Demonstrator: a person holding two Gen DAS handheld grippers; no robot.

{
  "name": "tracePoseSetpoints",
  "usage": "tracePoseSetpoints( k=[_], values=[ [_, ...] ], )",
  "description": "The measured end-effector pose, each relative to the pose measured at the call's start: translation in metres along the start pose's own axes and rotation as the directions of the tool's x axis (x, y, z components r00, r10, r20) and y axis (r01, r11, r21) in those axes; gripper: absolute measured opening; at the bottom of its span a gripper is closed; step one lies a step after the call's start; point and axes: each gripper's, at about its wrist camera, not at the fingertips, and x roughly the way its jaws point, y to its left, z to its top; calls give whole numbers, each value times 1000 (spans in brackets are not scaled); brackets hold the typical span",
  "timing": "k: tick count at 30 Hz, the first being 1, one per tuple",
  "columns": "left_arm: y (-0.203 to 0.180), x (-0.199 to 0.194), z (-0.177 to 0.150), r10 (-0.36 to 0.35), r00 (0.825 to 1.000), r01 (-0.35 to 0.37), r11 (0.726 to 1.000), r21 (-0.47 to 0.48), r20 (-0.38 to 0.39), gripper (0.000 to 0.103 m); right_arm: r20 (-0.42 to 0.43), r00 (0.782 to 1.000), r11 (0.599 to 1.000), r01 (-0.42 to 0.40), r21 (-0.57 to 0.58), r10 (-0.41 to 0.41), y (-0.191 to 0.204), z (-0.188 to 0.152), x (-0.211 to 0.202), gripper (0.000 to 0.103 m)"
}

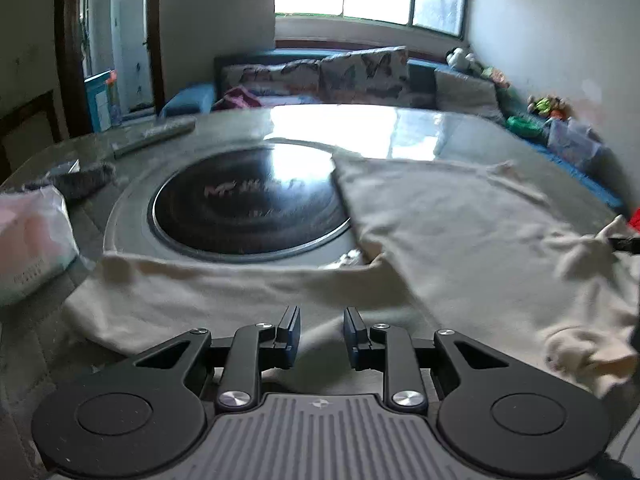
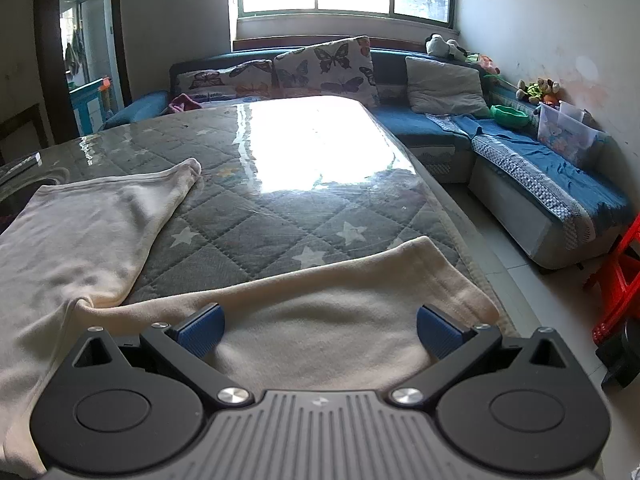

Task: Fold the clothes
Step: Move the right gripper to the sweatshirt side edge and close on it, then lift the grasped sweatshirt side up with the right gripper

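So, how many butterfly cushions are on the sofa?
2: one low at the sofa's left, one upright beside it. More may be hidden behind the table.

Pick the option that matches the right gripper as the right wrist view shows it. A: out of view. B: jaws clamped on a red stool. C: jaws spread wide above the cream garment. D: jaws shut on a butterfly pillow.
C: the right gripper has its blue pads far apart, with the cream garment lying flat beneath them, unpinched.
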Motion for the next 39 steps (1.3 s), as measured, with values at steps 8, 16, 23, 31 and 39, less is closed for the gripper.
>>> tracePoseSetpoints(
  k=[8, 16, 23, 31, 39],
  values=[
    [-2, -11, 5, 31, 999, -32, 999, 13, 18, 47, 40, 998, 999, 43, -23, -42, -4, -5, -18, 103],
    [-44, -16, 22, -103, 993, 99, 992, 72, 52, 65, 23, 995, 991, 97, 95, -100, -41, -10, -30, 82],
    [-91, -10, 31, -236, 971, 229, 963, 145, 37, 67, 17, 996, 978, 88, 187, -93, -65, -8, -21, 61],
    [-134, 1, 29, -299, 954, 296, 932, 208, -18, 69, 49, 996, 975, 61, 213, -73, -72, -10, -21, 9],
    [-175, 8, 31, -359, 933, 353, 888, 296, -33, 69, 165, 984, 975, 22, 220, -60, -82, -4, -68, 8]
  ],
)
